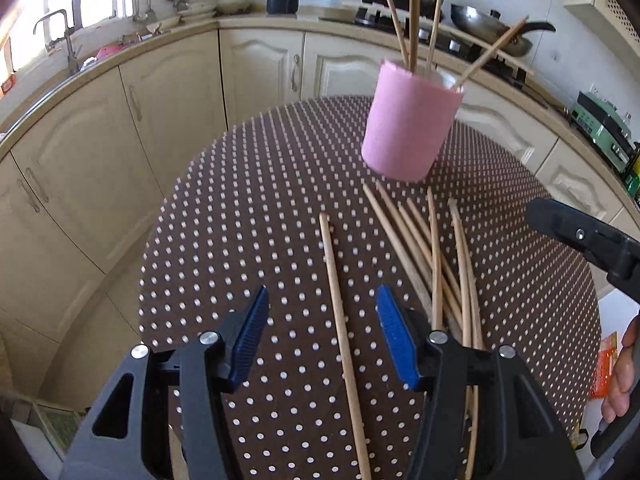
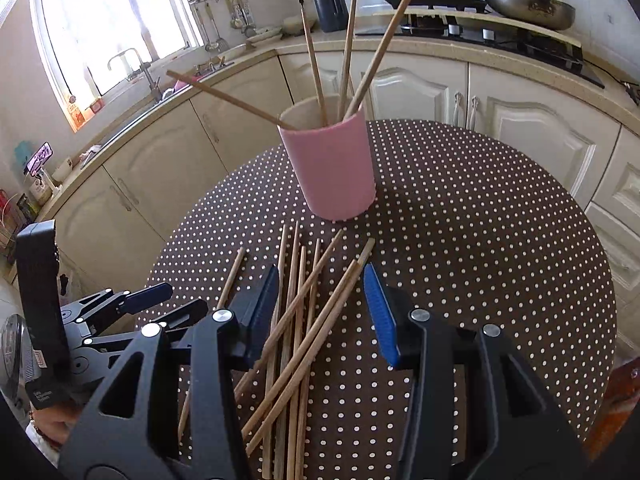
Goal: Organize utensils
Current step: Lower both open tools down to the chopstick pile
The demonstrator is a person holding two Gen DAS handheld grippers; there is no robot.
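Observation:
A pink cup (image 1: pixel 408 128) (image 2: pixel 332 168) stands upright on the round table with the brown dotted cloth (image 1: pixel 240 208) (image 2: pixel 480 220); several wooden chopsticks lean in it. My left gripper (image 1: pixel 323 300) is open low over the cloth. One loose chopstick (image 1: pixel 340 320) lies between its blue pads (image 1: pixel 394 332), touching neither. To the right of it lies a pile of chopsticks (image 1: pixel 440 264) (image 2: pixel 304 320). My right gripper (image 2: pixel 321 276) is open above that pile, with several sticks between its fingers and none pinched.
Cream cabinets (image 1: pixel 168 88) and a worktop curve behind the table, with a sink tap (image 1: pixel 60 32) on the left and a hob with a wok (image 2: pixel 528 4) at the back. A hand (image 1: pixel 624 372) and an orange packet (image 1: pixel 604 364) are at the table's right edge.

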